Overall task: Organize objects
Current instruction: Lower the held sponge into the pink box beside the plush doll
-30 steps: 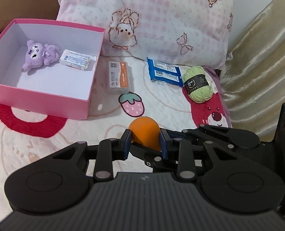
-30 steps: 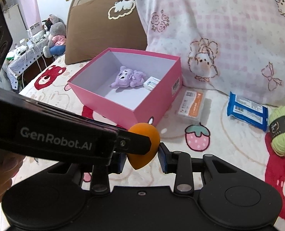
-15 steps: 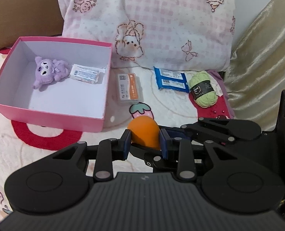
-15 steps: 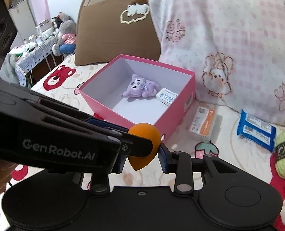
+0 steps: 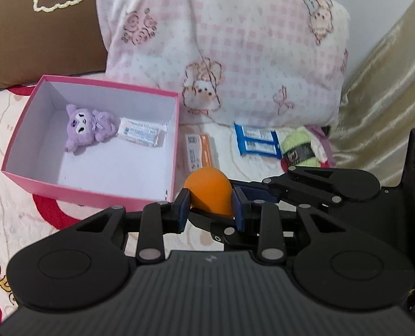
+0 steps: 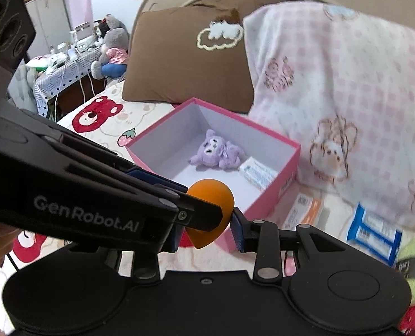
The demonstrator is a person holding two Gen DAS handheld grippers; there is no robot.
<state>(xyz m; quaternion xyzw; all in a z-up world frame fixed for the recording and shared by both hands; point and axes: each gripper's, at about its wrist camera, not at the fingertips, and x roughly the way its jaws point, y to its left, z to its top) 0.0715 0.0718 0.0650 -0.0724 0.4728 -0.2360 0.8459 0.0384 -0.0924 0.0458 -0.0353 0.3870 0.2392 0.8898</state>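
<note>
1. Both claws have risen with the sponge since the earlier frame, and the pink box now sits lower and closer in each view.
2. Left wrist view: left claw clenched on the orange sponge, blue pads pressing its sides. Pink box lies just ahead and to the left, open, holding a purple plush and a small packet. Outside it on the bedspread: orange-striped box, blue wipes pack, green yarn.
3. Right wrist view: right claw also grips the sponge, pointed end down, long axis upright. Box lies directly ahead, beyond the sponge; left claw crosses from the left.
</note>
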